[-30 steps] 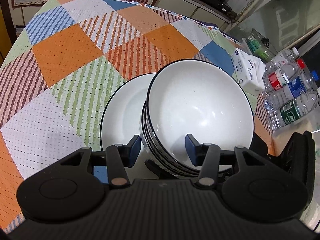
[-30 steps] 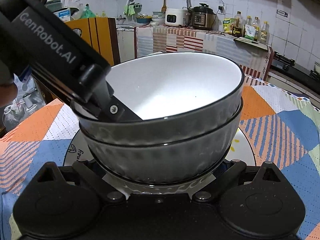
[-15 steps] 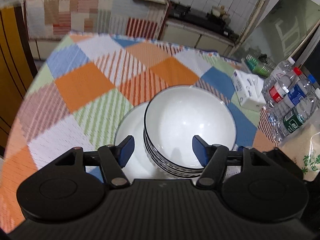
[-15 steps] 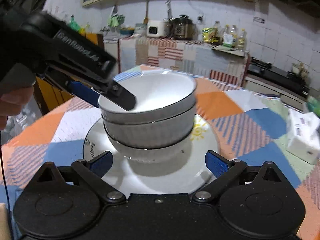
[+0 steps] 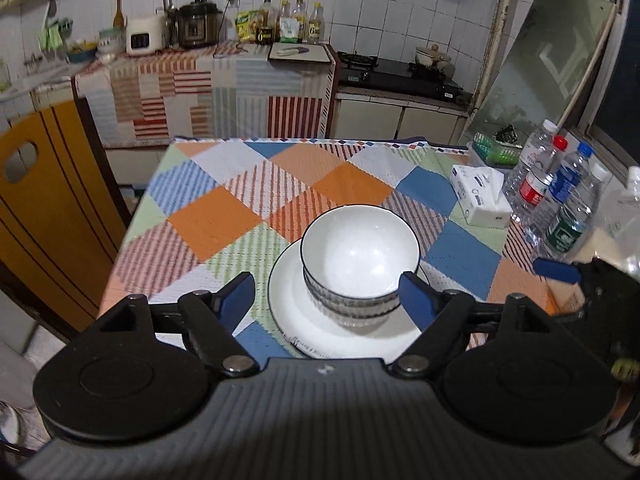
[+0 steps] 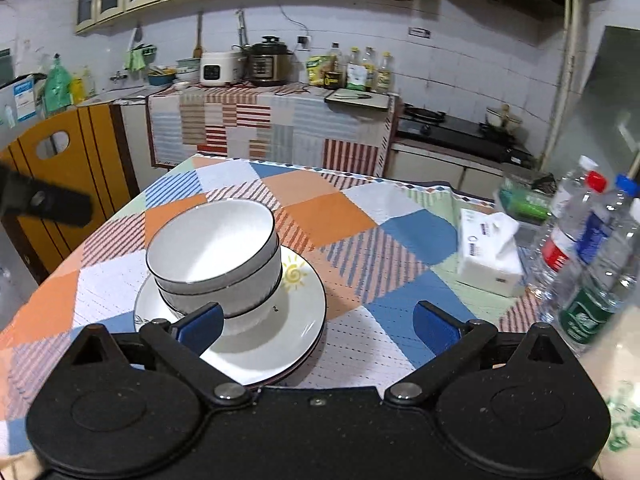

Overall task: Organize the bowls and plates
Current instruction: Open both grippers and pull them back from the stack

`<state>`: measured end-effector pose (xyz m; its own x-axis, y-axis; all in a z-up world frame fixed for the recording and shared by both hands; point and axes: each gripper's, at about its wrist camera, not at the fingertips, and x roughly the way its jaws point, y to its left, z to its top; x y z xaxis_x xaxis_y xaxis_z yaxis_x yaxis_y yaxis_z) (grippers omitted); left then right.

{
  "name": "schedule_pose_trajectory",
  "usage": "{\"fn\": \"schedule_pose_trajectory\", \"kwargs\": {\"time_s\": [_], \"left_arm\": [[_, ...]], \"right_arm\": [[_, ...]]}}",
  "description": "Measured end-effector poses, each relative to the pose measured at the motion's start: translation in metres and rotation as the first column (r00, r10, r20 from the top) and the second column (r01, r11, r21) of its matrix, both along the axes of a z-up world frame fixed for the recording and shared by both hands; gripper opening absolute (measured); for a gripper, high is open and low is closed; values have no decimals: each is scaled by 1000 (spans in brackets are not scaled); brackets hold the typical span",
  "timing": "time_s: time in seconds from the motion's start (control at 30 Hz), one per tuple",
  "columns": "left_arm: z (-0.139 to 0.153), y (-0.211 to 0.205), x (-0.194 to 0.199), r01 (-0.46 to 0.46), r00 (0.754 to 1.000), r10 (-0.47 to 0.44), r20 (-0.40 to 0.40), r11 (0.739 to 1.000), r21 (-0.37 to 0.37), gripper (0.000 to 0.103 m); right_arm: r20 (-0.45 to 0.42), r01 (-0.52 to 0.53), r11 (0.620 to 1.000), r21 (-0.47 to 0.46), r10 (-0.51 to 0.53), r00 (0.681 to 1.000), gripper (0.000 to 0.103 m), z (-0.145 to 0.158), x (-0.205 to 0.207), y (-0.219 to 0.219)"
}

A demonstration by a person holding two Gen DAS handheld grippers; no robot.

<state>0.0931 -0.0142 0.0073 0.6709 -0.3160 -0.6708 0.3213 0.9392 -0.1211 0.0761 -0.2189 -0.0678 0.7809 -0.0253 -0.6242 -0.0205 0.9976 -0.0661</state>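
two stacks made one: nested bowls (image 5: 360,264) set on stacked plates (image 6: 280,344), near the table's (image 5: 208,220) near edge, toward its right half, well apart from the far corners. tissue box (image 5: 480,200) and water bottles (image 5: 560,208) crowded along the right edge, clear of the pile.

judged as the end of the stacking step: bowls seated square in the top plate, nothing tilted, nothing loose elsewhere on the cloth.

left gripper (image 5: 328,292) lifted off and above the pile, jaws just been opening, now spread wide with only air between the blue pads, bowls seen through the gap but untouched. right gripper (image 6: 316,324) likewise raised, jaws wide apart, gripping nothing, plates below and to its left.

next, probably little left: either done, or the whole pile to be shifted. for that, would call for both tongs low at opposite plate rims, pinching the bottom plate, lifting level so the bowls cannot slide.
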Motion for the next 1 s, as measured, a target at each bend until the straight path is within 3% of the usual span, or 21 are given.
{"fn": "schedule_pose_trajectory", "kwargs": {"time_s": [0.1, 0.3, 0.6, 0.73, 0.87, 1.0], "left_arm": [[11, 3, -17, -11, 1000, 11, -22, 1000, 13, 79], [22, 13, -45, -45, 999, 45, -21, 999, 30, 80], [0, 25, -62, -99, 995, 99, 6, 993, 71, 93], [-11, 31, -60, -126, 992, 127, -16, 989, 77, 95], [-16, 34, -58, -145, 988, 149, -36, 984, 102, 96], [-17, 35, -61, -146, 988, 150, -29, 982, 122, 96]], "right_arm": [[-85, 14, 1000, 18, -13, 996, 103, 11, -2, -2], [-71, 39, 999, 10, -38, 997, 103, 29, -22, 3], [-42, 93, 996, -12, -94, 995, 103, 44, -56, 13], [-39, 125, 990, -69, -128, 991, 103, 46, -63, 19], [-57, 156, 987, -36, -158, 986, 103, 45, -68, 18], [-72, 158, 986, -60, -162, 984, 103, 38, -69, 22]]}}
